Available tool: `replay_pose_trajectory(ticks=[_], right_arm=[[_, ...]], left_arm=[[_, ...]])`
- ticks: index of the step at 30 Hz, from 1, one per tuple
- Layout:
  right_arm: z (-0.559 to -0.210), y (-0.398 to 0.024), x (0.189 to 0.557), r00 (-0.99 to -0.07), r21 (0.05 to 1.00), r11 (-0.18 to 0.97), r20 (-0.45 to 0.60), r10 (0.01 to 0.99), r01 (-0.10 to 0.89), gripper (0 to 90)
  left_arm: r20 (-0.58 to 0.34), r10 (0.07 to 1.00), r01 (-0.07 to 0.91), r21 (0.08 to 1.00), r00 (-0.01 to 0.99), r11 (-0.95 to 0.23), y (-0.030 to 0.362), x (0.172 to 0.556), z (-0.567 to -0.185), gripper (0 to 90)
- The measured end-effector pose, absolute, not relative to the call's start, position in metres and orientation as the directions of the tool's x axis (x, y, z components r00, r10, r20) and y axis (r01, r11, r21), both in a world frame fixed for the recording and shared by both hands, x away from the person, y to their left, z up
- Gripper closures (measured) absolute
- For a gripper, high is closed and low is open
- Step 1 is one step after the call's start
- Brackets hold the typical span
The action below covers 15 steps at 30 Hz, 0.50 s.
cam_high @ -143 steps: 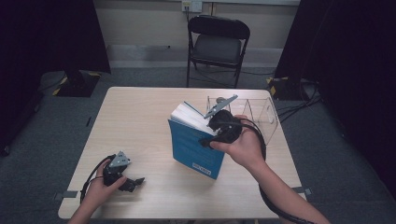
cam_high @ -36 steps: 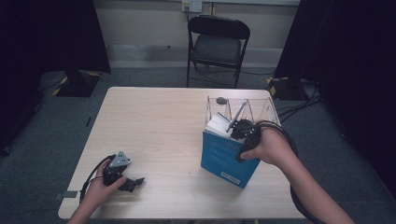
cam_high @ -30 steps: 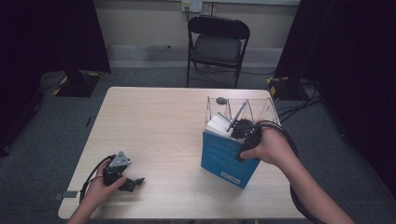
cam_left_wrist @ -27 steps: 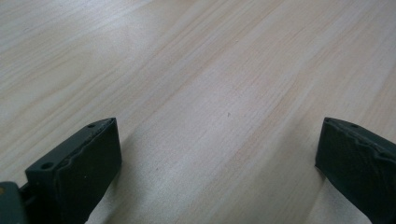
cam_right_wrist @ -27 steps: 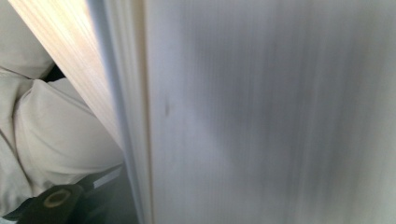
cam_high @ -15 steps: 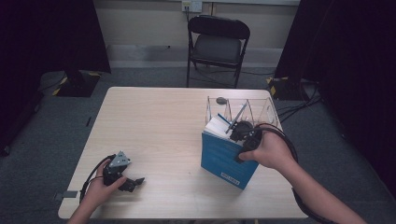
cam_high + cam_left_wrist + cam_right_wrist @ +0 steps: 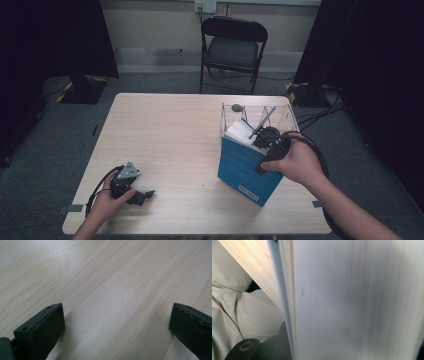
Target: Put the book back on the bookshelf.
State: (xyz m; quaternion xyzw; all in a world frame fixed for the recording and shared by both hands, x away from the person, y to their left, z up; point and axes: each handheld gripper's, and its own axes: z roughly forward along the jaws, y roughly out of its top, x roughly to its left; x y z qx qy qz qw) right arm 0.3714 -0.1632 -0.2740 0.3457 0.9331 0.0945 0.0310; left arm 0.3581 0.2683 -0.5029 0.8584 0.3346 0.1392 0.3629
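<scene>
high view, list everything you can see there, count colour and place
thick blue-covered book: 1, blue with white pages, upright at table's right, against the rack
clear plastic divider rack: 1, transparent, right rear of table
light wooden table: 1, pale wood, centre
black folding chair: 1, black, behind table
left gripper: 1, black, resting at table's near left, jaws open
right gripper: 1, black, on the book's top edge, closed on it

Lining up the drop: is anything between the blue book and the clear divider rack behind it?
Nothing visible. The blue book, gripped at its top by the right gripper, stands right against the clear rack; its slots look empty.
</scene>
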Motion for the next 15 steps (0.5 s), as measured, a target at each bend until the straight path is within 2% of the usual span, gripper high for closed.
replay_pose_trajectory(ticks=[15], right_arm=[[-0.267, -0.204, 0.370, -0.696, 0.197, 0.686, -0.024, 0.718, 0.701, 61.8]], left_arm=[[0.000, 0.675, 0.472, 0.716, 0.737, -0.515, 0.268, 0.358, -0.503, 0.0]])
